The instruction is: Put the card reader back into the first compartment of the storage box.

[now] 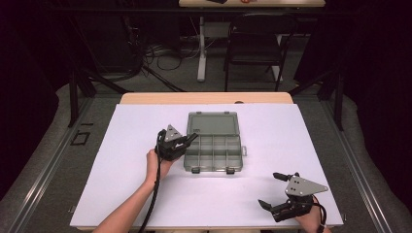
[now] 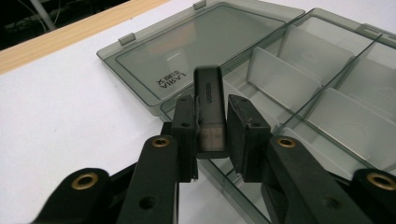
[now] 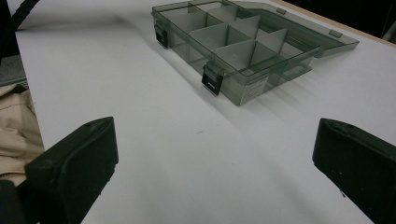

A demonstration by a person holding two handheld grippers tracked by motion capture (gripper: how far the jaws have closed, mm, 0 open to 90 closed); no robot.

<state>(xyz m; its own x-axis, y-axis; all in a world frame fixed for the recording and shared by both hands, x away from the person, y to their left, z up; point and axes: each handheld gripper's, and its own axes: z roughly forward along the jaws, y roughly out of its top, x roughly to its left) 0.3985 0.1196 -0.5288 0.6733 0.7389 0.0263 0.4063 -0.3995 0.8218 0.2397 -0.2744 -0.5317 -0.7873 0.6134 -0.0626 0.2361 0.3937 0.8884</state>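
Observation:
A smoky clear organizer box [image 1: 213, 150] lies open at the middle of the white table sheet, its lid [image 1: 212, 122] folded flat behind it and its compartments bare. My left gripper [image 1: 191, 139] hovers at the box's left edge, shut on a small black rectangular block [image 2: 208, 93] that stands upright between the pads above a left-hand compartment [image 2: 299, 79]. My right gripper [image 1: 270, 190] rests open near the front right of the sheet with nothing between its jaws. In the right gripper view the box [image 3: 233, 46] lies ahead, beyond my open right gripper [image 3: 215, 128].
The white sheet [image 1: 121, 184] covers a wooden table whose far edge [image 1: 204, 98] shows behind the box. A dark chair [image 1: 255, 39] and cables stand on the floor beyond. Beige cloth [image 3: 14, 126] lies past the table's near edge.

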